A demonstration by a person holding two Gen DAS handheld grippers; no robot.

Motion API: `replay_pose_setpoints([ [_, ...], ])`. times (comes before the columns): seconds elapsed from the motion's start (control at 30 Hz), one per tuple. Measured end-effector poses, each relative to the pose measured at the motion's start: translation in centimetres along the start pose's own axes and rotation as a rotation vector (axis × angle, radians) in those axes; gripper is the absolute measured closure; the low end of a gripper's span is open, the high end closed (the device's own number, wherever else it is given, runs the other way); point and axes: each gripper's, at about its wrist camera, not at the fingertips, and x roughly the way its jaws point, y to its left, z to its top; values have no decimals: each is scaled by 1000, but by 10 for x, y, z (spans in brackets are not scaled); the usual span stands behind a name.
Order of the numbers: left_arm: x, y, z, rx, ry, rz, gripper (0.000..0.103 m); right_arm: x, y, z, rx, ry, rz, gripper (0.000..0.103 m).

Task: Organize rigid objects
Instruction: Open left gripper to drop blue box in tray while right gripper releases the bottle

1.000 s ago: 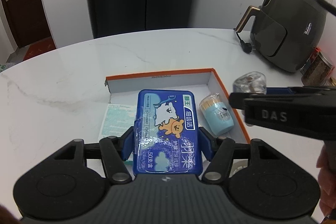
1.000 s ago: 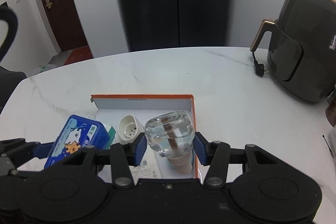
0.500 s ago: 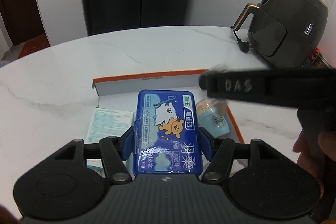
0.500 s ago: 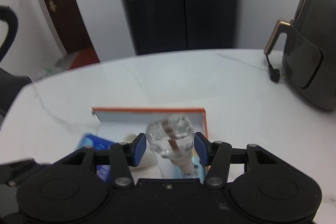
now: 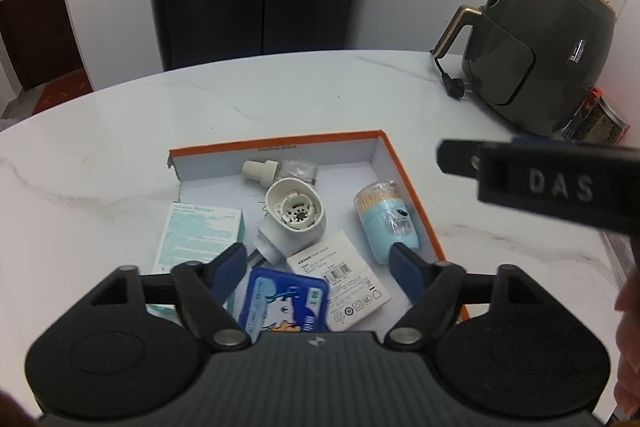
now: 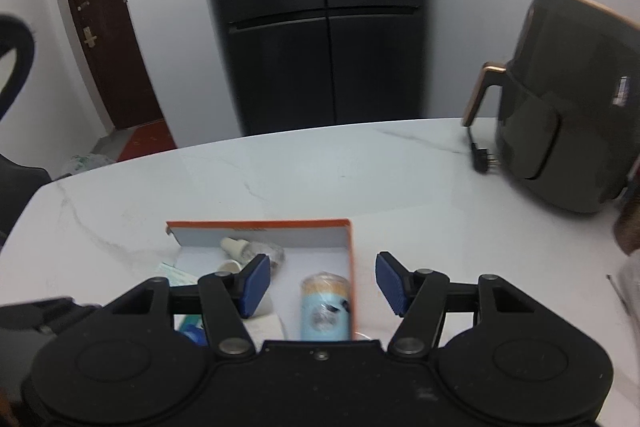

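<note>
An orange-rimmed white box (image 5: 404, 167) lies on the marble table. In it lie a clear bottle with a cream cap (image 5: 280, 169), a white round plug-in device (image 5: 294, 217), a light-blue toothpick holder (image 5: 386, 217), a white card box (image 5: 344, 285), a green bandage box (image 5: 200, 231) and a blue floss case (image 5: 284, 303). My left gripper (image 5: 318, 265) is open and empty above the blue case. My right gripper (image 6: 322, 283) is open and empty above the box (image 6: 348, 239), over the toothpick holder (image 6: 324, 307). The bottle (image 6: 256, 251) lies at the box's far end.
A dark air fryer (image 5: 540, 55) with its loose plug (image 5: 454, 89) stands at the table's far right, a jar (image 5: 600, 119) beside it. A black fridge (image 6: 320, 19) and a brown door (image 6: 104, 39) are behind the table.
Both grippers have opened. The left let go of the blue case, which now lies in the box. The right let go of the clear bottle, now at the box's far end.
</note>
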Motion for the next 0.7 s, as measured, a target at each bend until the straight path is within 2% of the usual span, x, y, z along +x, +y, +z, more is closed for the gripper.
replay_pose_setpoints([
  [0.13,-19,-3,-6,-3,-16,40,5,-19,-7,-11,15,-2,-24,30],
  [0.27,-48,-5,-21,-12,-38,100,0,-41,-10,-26,11,7,-28,29],
  [0.4,-67,-2,-40,-66,1,123,0,-62,-9,-45,-2,33,-20,29],
  [0.5,-80,1,-56,-99,18,144,0,-80,-6,-64,-9,40,-37,24],
  [0.7,-94,-7,-88,-89,44,191,0,-99,-1,-102,-5,96,-40,24],
])
